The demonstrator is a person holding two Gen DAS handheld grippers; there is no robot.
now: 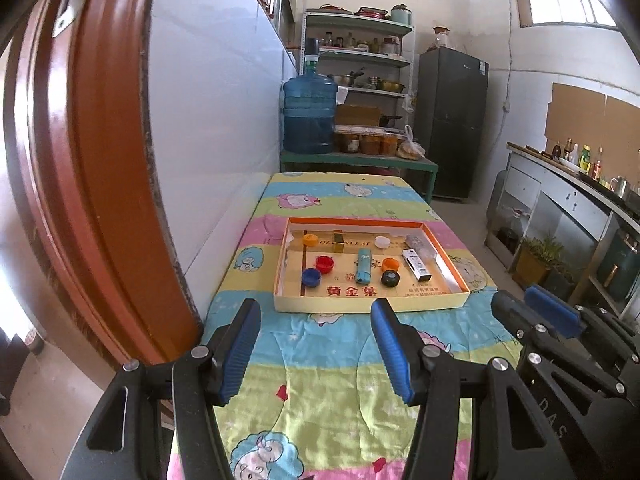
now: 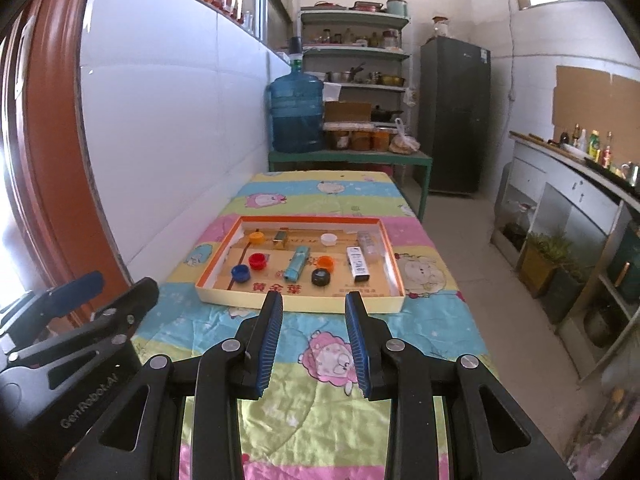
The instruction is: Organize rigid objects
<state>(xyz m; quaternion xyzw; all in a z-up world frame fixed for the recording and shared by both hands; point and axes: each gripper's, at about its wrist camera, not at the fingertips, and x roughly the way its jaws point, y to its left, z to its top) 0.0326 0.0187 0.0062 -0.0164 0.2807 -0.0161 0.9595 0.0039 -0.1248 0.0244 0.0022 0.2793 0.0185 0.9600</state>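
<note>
Both grippers hover over the near end of a table [image 1: 304, 360] under a cartoon-print cloth, short of the tray. The left gripper [image 1: 316, 308], bottom centre of its view, has its jaws spread wide with nothing between them. The right gripper [image 2: 314, 300] has its jaws narrower but still parted, also empty. The tray [image 1: 448, 303] sits mid-frame, holding scattered bottle caps: blue cap [image 1: 311, 277], red cap [image 1: 324, 263], black cap [image 1: 390, 278], plus a teal lighter [image 1: 363, 266] and a white stick [image 1: 417, 265].

shelf jars [image 1: 360, 42] too small, door [image 1: 80, 160] cropped
</note>
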